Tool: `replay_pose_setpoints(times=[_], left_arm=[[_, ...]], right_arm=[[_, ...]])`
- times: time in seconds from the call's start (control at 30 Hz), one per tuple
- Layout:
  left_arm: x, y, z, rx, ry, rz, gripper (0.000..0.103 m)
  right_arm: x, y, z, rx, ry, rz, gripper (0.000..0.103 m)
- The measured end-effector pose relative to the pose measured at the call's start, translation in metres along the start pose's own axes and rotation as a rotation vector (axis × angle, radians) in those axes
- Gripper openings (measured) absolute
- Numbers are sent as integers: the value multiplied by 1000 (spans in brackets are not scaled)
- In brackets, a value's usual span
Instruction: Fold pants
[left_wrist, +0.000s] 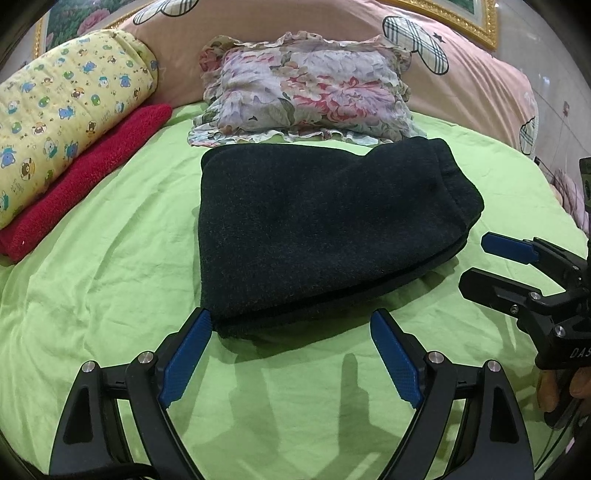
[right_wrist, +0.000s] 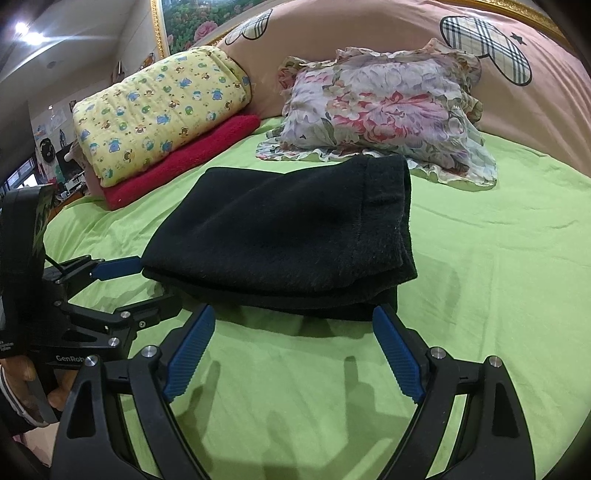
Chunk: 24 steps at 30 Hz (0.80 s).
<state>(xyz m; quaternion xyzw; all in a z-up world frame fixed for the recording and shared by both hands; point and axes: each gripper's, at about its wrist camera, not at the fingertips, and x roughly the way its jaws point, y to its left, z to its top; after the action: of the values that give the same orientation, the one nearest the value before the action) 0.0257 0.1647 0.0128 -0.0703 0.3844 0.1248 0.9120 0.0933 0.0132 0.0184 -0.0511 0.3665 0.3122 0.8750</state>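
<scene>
Pants (left_wrist: 325, 236) sat folded into a thick dark stack mid-bed on the green sheet (left_wrist: 110, 295), far edge just short of the floral pillow (left_wrist: 303, 88). Your left gripper (left_wrist: 291, 317) was spread wide and gripping nothing, one blue pad touching the stack's near-left corner. Your right gripper (right_wrist: 293, 314) was spread too, empty, tips at the stack's near edge. Yellow quilt (right_wrist: 162, 110) lay on a red towel (right_wrist: 184, 158) at the bed's far-left edge.
</scene>
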Motion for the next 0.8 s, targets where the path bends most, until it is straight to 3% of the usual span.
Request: replay_pose_setpoints(times=[0.8], left_arm=[[5,0,0,-3,3,15,90]], right_arm=[[5,-3,3,19,2,16,88]])
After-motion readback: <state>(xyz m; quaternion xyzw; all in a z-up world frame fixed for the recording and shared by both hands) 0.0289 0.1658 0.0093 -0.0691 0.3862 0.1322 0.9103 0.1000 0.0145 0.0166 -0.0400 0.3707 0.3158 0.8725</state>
